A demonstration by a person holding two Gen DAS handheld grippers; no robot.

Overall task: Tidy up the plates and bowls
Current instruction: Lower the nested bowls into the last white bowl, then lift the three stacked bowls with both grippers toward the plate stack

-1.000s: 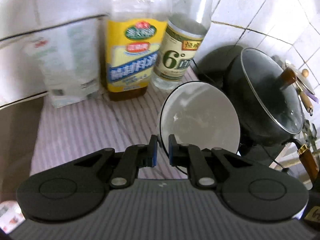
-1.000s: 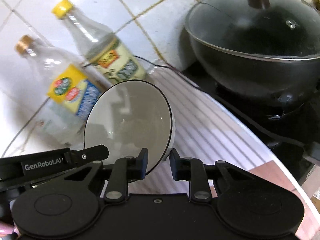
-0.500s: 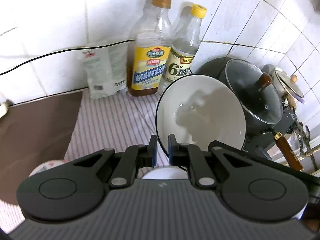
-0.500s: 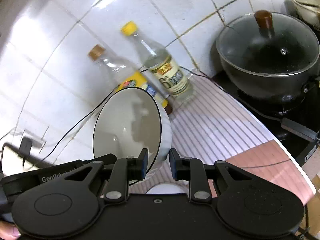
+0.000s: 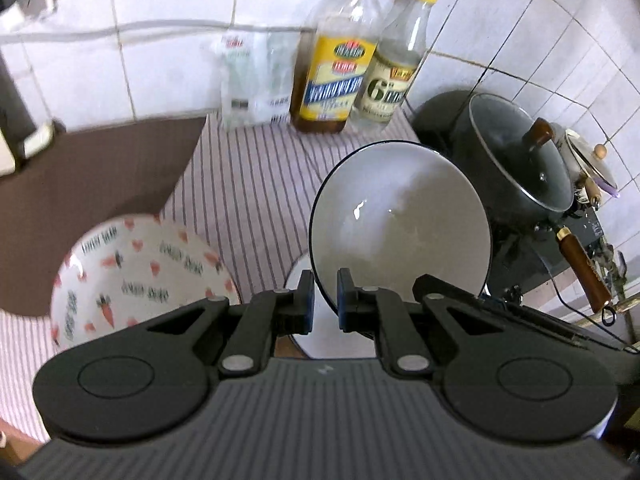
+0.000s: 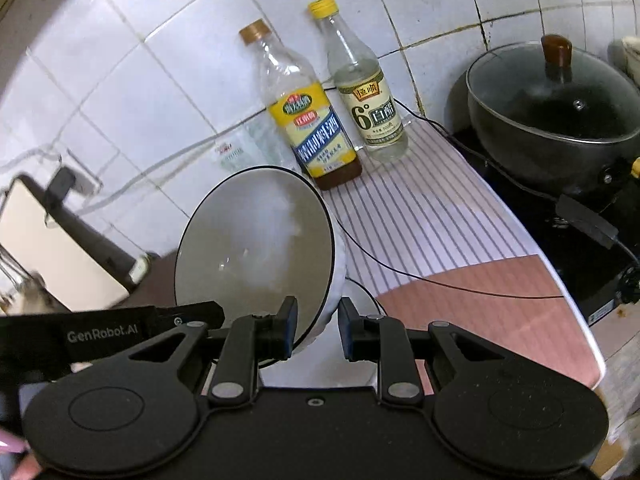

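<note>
1. My left gripper [image 5: 322, 298] is clamped on the rim of a white bowl with a dark rim line [image 5: 400, 226]. The rim passes between the two blue-padded fingers [image 5: 306, 300], which stand nearly together on the thin wall.
2. That bowl is lifted clear of the striped counter covering [image 5: 248, 184] and tilted, its inside facing my left camera.
3. My right gripper [image 6: 316, 330] grips a second white bowl with a dark rim [image 6: 256, 240]. Its wall sits between the jaws, with the left pad inside the bowl and the other on the outer side. The bowl is tipped steeply towards the tiled wall.
4. A patterned bowl with hearts and carrots [image 5: 136, 276] lies near the front-left edge of the counter, seen from the left wrist, just left of my left gripper.
5. Another white dish [image 5: 298, 280] shows below the held bowl in the left view; I cannot tell its shape fully.
6. Along the back edge of the counter, against the wall, stand a yellow-labelled bottle [image 6: 312, 136], a clear bottle with a yellow cap [image 6: 368, 100] just beside it, and a plastic packet [image 5: 254, 76].
7. A dark lidded pot [image 6: 560, 108] sits on the stove past the right end of the counter.
8. A thin black cable [image 6: 440, 284] crosses the counter's front part.
</note>
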